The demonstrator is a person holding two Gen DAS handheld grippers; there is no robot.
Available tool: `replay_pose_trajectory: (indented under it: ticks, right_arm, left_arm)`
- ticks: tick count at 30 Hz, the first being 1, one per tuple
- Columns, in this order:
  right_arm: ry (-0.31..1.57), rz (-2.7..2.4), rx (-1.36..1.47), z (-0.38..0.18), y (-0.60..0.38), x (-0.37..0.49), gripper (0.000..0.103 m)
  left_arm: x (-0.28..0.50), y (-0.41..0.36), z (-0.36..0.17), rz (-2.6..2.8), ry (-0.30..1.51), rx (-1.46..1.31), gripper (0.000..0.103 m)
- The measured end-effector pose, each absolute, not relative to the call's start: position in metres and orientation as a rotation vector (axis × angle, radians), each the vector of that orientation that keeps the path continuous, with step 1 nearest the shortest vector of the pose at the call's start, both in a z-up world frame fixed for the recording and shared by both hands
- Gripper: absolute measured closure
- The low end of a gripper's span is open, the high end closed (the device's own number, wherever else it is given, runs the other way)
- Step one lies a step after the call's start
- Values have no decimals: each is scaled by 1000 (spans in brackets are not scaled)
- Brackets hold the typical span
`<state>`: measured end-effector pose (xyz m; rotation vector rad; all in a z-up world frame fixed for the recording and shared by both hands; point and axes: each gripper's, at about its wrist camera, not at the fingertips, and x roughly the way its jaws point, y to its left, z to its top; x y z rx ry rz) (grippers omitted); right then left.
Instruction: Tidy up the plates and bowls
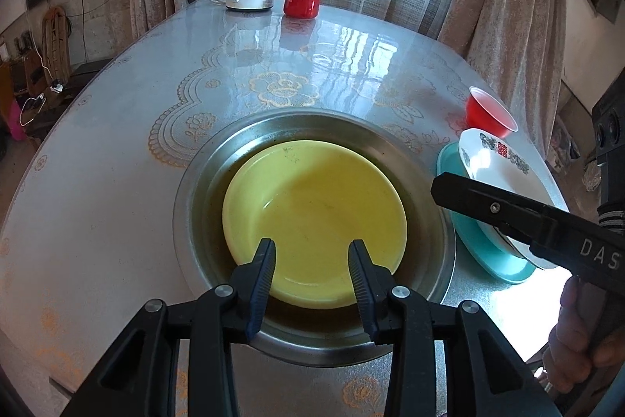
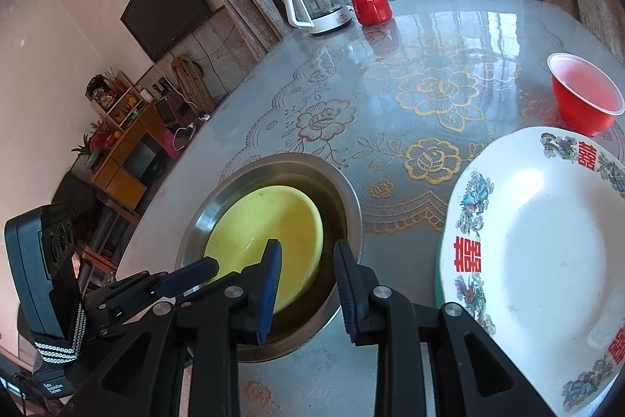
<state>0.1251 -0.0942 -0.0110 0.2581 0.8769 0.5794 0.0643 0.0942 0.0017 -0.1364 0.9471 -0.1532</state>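
Both grippers, left (image 1: 311,262) and right (image 2: 306,264), hover with fingers spread and empty over the yellow plate (image 1: 314,221) nested in the steel basin (image 1: 195,178), seemingly freeing counter space.

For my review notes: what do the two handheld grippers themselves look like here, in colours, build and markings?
Both are matte black plastic. The left gripper and the right gripper each have ribbed blue pads on the inner faces of the jaws, triangular cut-outs in the links and silver pivot bolts. The right one's side bears white letters "DAS"; the rest is cut off. A black camera block with a black-and-white striped strap sits on each. A bare hand holds the right one.
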Motion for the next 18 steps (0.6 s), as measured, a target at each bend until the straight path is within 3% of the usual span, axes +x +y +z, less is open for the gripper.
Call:
replay_pose_trajectory:
  ticks: [18]
  right_arm:
    - [827, 449, 415, -9, -166, 131, 71]
  left_arm:
    - [65, 80, 34, -145, 844, -161, 51]
